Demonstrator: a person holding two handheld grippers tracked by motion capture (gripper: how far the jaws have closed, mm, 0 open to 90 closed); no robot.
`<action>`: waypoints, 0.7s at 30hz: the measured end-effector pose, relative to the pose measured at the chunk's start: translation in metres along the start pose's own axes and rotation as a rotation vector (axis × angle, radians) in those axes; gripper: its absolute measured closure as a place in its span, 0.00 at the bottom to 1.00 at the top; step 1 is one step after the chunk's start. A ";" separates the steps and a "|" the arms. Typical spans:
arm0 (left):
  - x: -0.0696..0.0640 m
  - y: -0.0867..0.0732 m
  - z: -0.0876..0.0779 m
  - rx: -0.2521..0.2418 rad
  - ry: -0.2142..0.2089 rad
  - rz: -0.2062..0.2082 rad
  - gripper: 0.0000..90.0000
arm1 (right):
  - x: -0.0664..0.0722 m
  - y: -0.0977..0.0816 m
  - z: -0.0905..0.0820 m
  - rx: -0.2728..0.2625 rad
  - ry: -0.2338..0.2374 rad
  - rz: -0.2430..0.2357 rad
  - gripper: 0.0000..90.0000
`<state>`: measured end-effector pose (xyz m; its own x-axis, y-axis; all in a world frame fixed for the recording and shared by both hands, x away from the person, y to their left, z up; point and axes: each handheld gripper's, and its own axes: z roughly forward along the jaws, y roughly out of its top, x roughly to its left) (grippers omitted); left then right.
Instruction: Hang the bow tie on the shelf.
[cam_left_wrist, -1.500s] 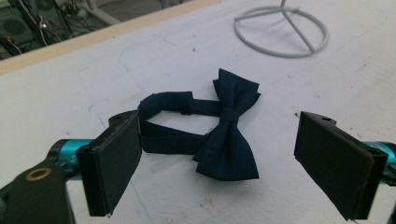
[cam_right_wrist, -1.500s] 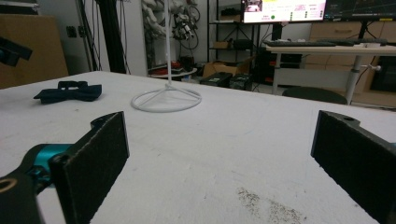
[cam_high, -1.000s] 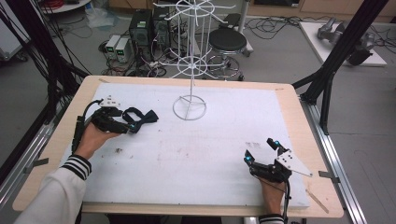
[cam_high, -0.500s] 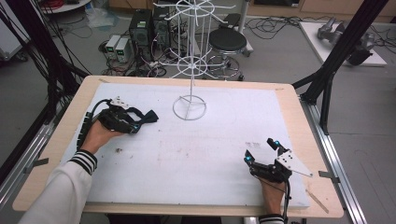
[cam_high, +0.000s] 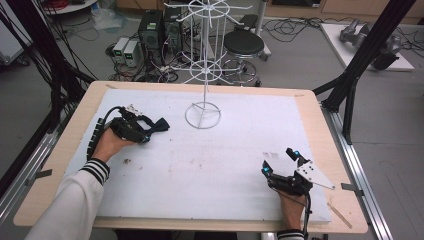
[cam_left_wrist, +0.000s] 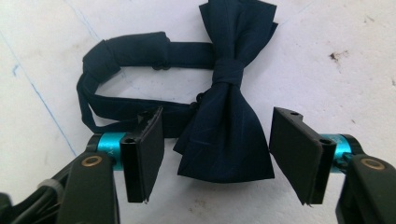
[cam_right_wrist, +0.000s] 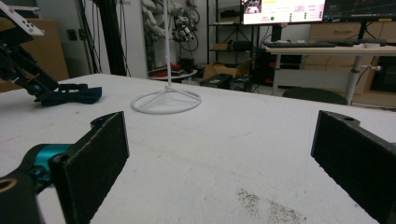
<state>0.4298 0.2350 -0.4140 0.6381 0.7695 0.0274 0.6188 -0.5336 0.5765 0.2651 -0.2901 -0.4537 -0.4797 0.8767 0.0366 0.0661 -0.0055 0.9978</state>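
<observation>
A dark navy bow tie (cam_left_wrist: 224, 140) with its strap looped behind it lies flat on the white mat (cam_high: 225, 150) at the left. My left gripper (cam_left_wrist: 217, 126) straddles the lower wing of the bow. Its jaws have just been closing, with the bow between them, but a gap still shows at the right pad (cam_left_wrist: 294, 154). From above, the left gripper (cam_high: 142, 131) points right over the bow tie (cam_high: 156, 125). My right gripper (cam_high: 279, 161) rests near the mat's front right, open and with nothing in it (cam_right_wrist: 224, 140).
A white wire display stand (cam_high: 205, 92) with hooked arms rises from a ring base at the mat's far centre; it also shows as the stand (cam_right_wrist: 166, 101) ahead of the right gripper. The wooden table edge (cam_high: 330, 150) frames the mat. Computers, cables and a stool stand beyond the table.
The left gripper has edged lower onto the bow tie and its jaws stand narrower around it. The right gripper has stayed where it was.
</observation>
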 end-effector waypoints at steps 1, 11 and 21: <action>-0.001 0.000 0.001 0.005 0.001 0.007 0.42 | 0.000 0.000 0.000 0.001 0.001 -0.001 0.03; -0.002 0.001 0.008 0.029 -0.009 -0.003 0.49 | 0.000 0.000 0.000 -0.001 0.000 0.002 0.03; -0.002 0.001 0.009 0.050 -0.017 -0.023 0.65 | 0.000 0.000 0.000 0.002 -0.002 0.011 0.03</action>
<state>0.4337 0.2301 -0.4210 0.6309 0.7758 0.0007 0.6553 -0.5333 0.5349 0.2646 -0.2899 -0.4537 -0.4772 0.8775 0.0478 0.0730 -0.0146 0.9972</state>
